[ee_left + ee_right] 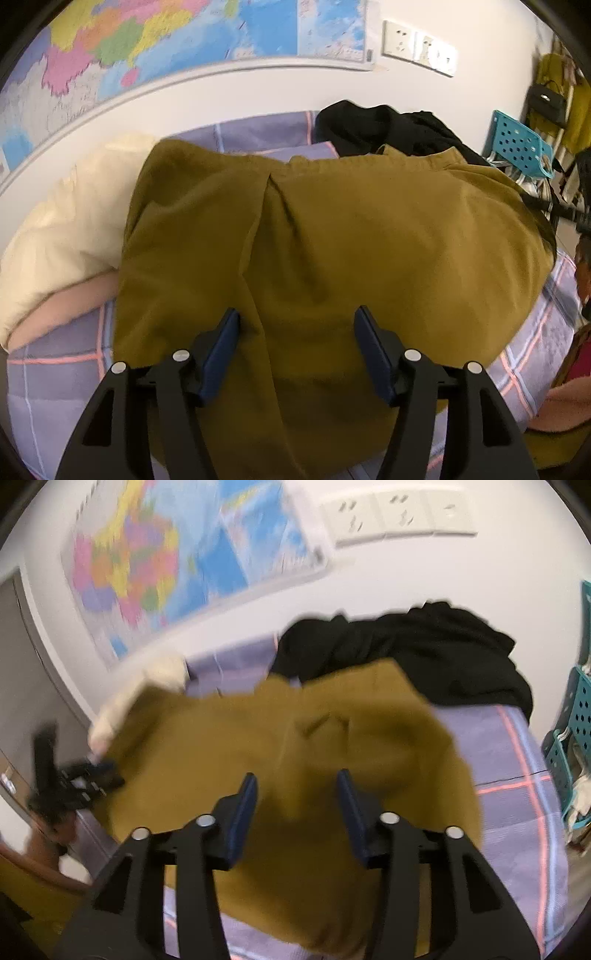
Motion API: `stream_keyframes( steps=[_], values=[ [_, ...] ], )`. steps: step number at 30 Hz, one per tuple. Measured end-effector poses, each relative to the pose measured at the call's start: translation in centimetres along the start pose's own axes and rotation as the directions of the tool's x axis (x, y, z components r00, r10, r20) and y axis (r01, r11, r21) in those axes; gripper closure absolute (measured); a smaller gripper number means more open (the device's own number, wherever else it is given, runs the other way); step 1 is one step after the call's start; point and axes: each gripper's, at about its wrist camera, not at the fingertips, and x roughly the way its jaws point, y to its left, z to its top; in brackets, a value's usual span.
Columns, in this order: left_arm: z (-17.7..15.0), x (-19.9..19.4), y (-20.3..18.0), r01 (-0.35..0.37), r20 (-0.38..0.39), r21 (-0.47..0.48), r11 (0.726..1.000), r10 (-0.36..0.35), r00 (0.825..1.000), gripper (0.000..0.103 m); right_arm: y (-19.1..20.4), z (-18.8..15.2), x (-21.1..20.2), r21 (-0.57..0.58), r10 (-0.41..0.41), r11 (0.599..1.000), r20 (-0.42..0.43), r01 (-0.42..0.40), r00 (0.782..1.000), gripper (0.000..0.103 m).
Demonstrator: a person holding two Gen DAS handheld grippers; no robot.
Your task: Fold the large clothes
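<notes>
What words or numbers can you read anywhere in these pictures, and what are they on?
None can be read.
Wall map: it has print, but too small and blurred to read.
Wall sockets: no readable marking.
Mustard garment, black clothes, checked bedcover: no text visible.

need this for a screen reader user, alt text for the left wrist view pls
An olive garment lies spread on a purple plaid bed, with the open left hand-held gripper above it. A black garment lies behind, a cream pillow to the left.
</notes>
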Motion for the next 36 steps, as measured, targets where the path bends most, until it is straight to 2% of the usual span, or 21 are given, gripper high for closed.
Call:
stream_keyframes(
  steps=[2, 5, 13, 17, 21, 24, 27, 31, 34, 36],
  values=[
    [-0.1, 0.8, 0.2, -0.016, -0.008, -0.010, 1.000, 0.016, 1.000, 0.041, -0.9, -0.3, 2.2, 0.042, 0.004, 0.999, -0.043, -0.002, 0.999, 0.058],
    [0.2, 1.1, -0.1, -0.038, -0.014, -0.011, 0.999, 0.038, 0.999, 0.041, -1.3, -0.4, 2.8, 0.065, 0.008, 0.998, -0.039, -0.005, 0.999, 0.058],
    [-0.4, -1.5, -0.5, -0.043, 0.026, -0.033, 0.999, 0.044, 0.999, 0.041, 1.7, -0.6, -1.5, 0.006, 0.022, 1.000, 0.029, -0.022, 0.999, 0.056],
    [-1.3, -2.5, -1.0, -0.030, 0.027, -0.028, 0.999, 0.031, 0.999, 0.041, 3.6, -1.2, -2.9, -0.025, 0.086, 0.996, 0.041, -0.085, 0.995, 0.055],
    [-2.6, -2.8, -1.4, -0.023, 0.019, -0.032, 0.999, 0.024, 1.000, 0.041, 5.1, -2.0, -1.6, -0.059, 0.113, 0.992, -0.023, -0.114, 0.993, 0.052],
    [-2.9, -2.0, -1.2, -0.020, 0.005, -0.054, 0.998, 0.020, 1.000, 0.041, 5.0, -2.5, 0.4, -0.059, 0.054, 0.997, -0.076, -0.058, 0.996, 0.054],
    [-3.0, -1.6, -1.2, -0.024, 0.007, -0.049, 0.999, 0.025, 1.000, 0.041, 4.4, -2.7, 1.3, -0.016, 0.066, 0.998, -0.077, -0.067, 0.995, 0.054],
    [-3.2, -2.4, -1.0, -0.015, 0.019, -0.063, 0.998, 0.016, 1.000, 0.043, 4.3, -2.7, 0.5, 0.018, 0.086, 0.996, -0.064, -0.085, 0.994, 0.053],
    [-3.8, -4.1, -0.5, 0.010, 0.048, -0.086, 0.996, -0.006, 0.999, 0.043, 4.0, -2.9, -1.0, 0.033, 0.113, 0.993, -0.044, -0.112, 0.993, 0.050],
    [-4.4, -5.4, 0.3, 0.040, 0.055, -0.119, 0.992, -0.034, 0.998, 0.043, 3.8, -3.2, -2.1, 0.054, 0.133, 0.990, -0.028, -0.132, 0.991, 0.041]
  ],
)
